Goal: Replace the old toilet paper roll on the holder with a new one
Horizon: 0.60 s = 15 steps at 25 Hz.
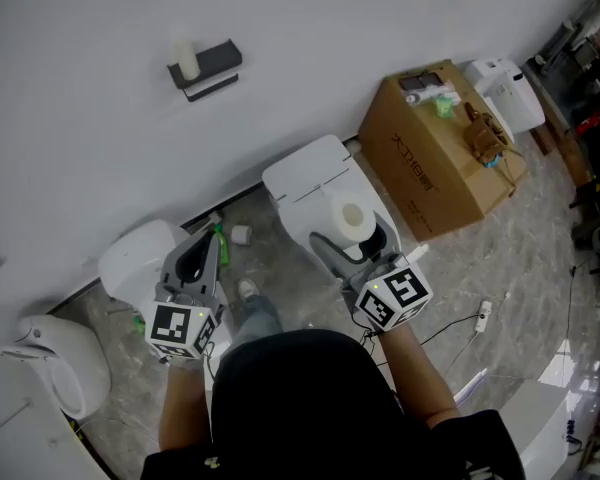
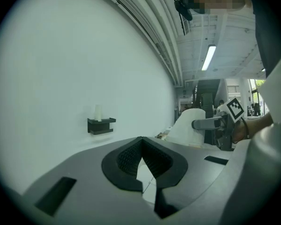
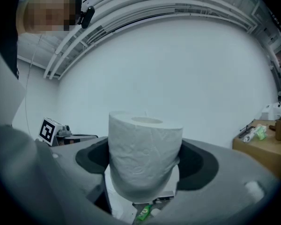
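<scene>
Full white toilet paper roll stands upright at centre frame, clamped between the right gripper's wide-spread jaws. Left gripper is closed tight, empty. Upper left, black wall holder carries a slim pale roll.

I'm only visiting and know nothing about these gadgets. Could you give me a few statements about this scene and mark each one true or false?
1. The right gripper grips a full white toilet paper roll. True.
2. The left gripper holds a second roll. False: its jaws are shut with nothing between them.
3. The black wall holder is bare. False: a slim pale roll stands on it.
4. A brown cardboard box shows at the head view's right. True.
</scene>
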Each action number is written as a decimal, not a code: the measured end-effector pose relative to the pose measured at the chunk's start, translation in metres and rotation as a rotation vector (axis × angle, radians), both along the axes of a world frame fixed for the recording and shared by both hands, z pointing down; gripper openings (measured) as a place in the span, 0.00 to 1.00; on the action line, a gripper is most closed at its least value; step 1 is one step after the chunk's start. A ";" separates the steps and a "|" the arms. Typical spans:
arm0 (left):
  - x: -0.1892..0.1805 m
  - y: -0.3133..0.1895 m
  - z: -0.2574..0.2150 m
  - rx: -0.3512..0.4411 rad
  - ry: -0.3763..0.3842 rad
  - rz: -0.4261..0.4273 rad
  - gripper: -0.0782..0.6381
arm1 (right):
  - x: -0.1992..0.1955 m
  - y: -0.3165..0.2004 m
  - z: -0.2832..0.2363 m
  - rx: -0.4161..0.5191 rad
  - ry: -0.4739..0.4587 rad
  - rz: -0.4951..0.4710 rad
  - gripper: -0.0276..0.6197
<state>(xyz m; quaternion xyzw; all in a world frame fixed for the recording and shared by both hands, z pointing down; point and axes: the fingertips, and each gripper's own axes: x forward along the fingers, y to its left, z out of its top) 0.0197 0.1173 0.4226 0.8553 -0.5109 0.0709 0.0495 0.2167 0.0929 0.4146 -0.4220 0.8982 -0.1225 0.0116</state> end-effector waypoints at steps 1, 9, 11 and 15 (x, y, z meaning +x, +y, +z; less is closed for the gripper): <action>-0.009 -0.010 0.000 0.000 0.002 -0.001 0.12 | -0.009 -0.010 0.000 -0.002 0.002 -0.002 0.68; -0.082 -0.071 0.010 -0.022 0.003 0.033 0.13 | -0.098 -0.082 0.001 -0.017 0.021 -0.028 0.68; -0.104 -0.084 0.013 -0.028 -0.005 0.036 0.13 | -0.121 -0.097 0.001 -0.020 0.025 -0.032 0.68; -0.148 -0.107 0.016 -0.039 0.012 0.019 0.13 | -0.162 -0.126 -0.003 -0.021 0.036 -0.043 0.68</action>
